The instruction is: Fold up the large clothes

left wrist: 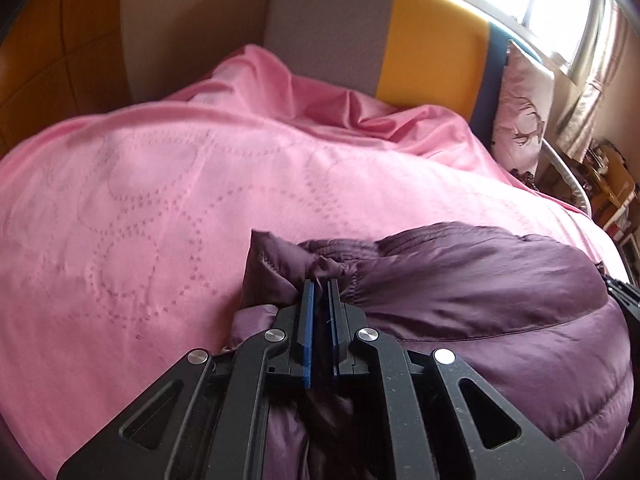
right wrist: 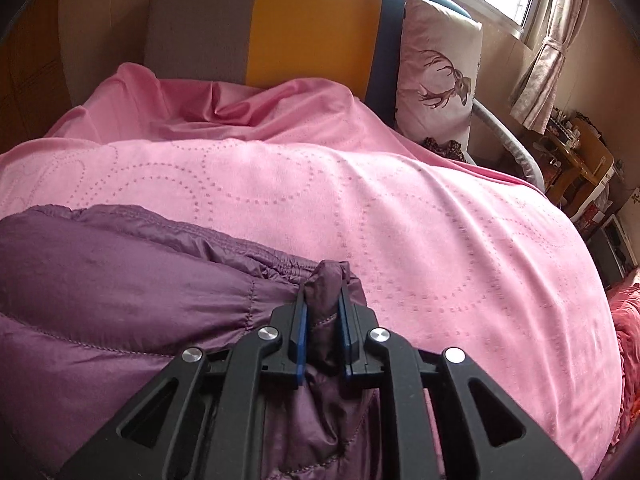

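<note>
A purple quilted puffer garment (left wrist: 480, 304) lies on a bed covered by a pink blanket (left wrist: 160, 200). My left gripper (left wrist: 321, 286) is shut on a bunched edge of the garment at its left side. The garment also shows in the right wrist view (right wrist: 120, 280), spreading to the left. My right gripper (right wrist: 323, 292) is shut on a pinched fold of the garment by its elastic hem, at its right side. Both grippers hold the fabric low over the blanket (right wrist: 400, 220).
A grey, yellow and blue headboard (right wrist: 312, 20) stands at the far end. A white pillow with a deer print (right wrist: 436, 64) leans against it. A window with curtains (right wrist: 540, 60) and a wooden table (right wrist: 580, 152) are at the right.
</note>
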The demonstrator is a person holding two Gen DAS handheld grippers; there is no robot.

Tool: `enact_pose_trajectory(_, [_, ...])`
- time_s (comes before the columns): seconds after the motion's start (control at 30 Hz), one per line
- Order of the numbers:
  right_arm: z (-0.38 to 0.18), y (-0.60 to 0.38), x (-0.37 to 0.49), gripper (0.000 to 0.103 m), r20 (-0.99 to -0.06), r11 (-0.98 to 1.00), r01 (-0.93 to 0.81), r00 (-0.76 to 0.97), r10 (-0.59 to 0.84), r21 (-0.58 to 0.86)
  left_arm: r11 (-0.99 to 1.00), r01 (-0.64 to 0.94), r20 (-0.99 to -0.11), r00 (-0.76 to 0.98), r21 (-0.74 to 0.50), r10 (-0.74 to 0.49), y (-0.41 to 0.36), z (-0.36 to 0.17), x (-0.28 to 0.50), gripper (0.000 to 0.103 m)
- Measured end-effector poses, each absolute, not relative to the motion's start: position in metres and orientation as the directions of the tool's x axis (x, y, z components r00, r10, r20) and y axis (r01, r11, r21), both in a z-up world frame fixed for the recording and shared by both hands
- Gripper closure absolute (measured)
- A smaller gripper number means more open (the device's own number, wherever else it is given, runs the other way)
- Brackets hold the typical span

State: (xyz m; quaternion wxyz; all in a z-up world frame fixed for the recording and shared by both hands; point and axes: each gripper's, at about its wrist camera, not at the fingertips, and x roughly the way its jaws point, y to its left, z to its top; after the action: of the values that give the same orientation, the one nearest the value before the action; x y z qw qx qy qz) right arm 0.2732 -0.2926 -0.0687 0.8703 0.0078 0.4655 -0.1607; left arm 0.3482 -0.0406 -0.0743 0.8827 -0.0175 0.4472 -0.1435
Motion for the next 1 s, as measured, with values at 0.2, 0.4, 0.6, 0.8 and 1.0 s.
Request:
enact_pose_trajectory(0.2, [-0.071, -0.304, 0.275, 0.080, -0.835, 0.948, 0.301, 0.492, -0.248, -0.104, 0.965, 0.243, -0.804, 0.551, -0.102, -0.224, -0.048, -0.074, 0.350, 0.097])
enact_pose_trajectory(0.4, [-0.027, -0.310, 0.251, 0.044, -0.782, 0.935, 0.347, 0.563, -0.268, -0.070, 0.986, 0.140, -0.749, 0.643, -0.088, -0.158, -0.025, -0.036, 0.326, 0.075])
enact_pose_trajectory(0.6, [0.018, -0.249, 0.213, 0.032, -0.725, 0.970, 0.238, 0.676, -0.134, 0.043, 0.973, 0.128, -0.654, 0.723, -0.193, -0.224, -0.016, 0.007, 0.275, 0.050])
enact_pose_trajectory(0.8, [-0.007, -0.171, 0.205, 0.026, -0.738, 0.988, 0.145, 0.671, -0.066, 0.044, 0.940, 0.281, -0.640, 0.690, -0.195, -0.339, -0.073, 0.004, 0.236, 0.050])
enact_pose_trajectory(1.0, [-0.049, -0.175, 0.220, 0.023, -0.774, 0.980, 0.189, 0.629, -0.074, 0.060, 0.939, 0.297, -0.721, 0.611, -0.173, -0.326, -0.098, -0.048, 0.244, 0.049])
